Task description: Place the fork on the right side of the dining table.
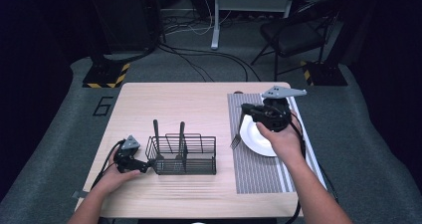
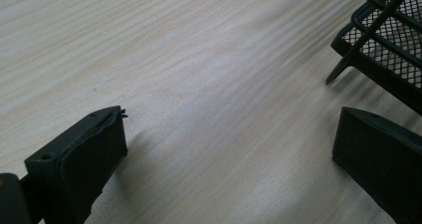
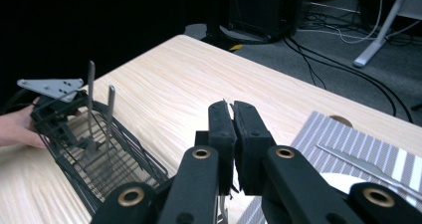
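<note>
A black wire basket (image 1: 186, 157) is being taken as the landmark, standing on the wooden table (image 1: 199, 107). Two utensils (image 1: 156, 139) are being held upright inside it. The left gripper (image 1: 144, 165) is being rested just left of the basket, jaws spread wide over bare wood. Right of the basket, on a striped placemat (image 1: 259, 171), a white plate (image 1: 256, 137) is being partly covered by the right gripper (image 1: 238, 134), whose jaws are pressed together on a fork (image 1: 235, 142) hanging beside the plate.
</note>
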### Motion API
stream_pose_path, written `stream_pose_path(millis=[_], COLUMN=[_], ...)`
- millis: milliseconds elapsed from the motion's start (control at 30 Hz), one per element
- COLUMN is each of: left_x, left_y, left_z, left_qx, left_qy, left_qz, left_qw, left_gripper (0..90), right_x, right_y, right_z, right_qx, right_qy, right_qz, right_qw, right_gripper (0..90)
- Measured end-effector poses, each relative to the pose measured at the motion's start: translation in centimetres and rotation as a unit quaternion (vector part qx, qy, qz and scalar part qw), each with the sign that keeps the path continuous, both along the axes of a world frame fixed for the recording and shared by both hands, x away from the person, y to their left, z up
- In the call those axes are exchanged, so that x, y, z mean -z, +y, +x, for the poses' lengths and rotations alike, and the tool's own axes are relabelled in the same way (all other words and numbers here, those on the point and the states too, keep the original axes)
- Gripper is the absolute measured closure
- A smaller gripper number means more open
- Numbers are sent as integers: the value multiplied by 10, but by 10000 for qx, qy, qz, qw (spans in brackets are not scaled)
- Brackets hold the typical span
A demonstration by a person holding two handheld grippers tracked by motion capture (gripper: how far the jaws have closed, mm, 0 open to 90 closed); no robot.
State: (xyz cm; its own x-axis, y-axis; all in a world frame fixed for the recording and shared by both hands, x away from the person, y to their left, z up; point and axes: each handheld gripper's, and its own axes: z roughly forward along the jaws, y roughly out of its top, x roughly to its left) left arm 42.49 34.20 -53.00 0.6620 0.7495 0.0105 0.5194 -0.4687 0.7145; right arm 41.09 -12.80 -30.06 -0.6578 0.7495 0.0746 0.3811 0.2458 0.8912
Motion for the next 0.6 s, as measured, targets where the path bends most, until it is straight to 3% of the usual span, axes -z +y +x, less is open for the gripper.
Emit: stream_pose_path(millis=[367, 600], left_x=[0, 0], left_y=[0, 0], left_z=[0, 0], left_qx=[-2, 1], left_qy=[0, -1], left_qz=[-2, 2], left_qw=[10000, 10000], left_gripper=[2, 2], right_x=[26, 39], right_y=[-8, -13], right_z=[-10, -13], right_qx=[265, 349], right_qy=[8, 63], right_qz=[-228, -168], right_qw=[9994, 9992], right_gripper=[873, 873])
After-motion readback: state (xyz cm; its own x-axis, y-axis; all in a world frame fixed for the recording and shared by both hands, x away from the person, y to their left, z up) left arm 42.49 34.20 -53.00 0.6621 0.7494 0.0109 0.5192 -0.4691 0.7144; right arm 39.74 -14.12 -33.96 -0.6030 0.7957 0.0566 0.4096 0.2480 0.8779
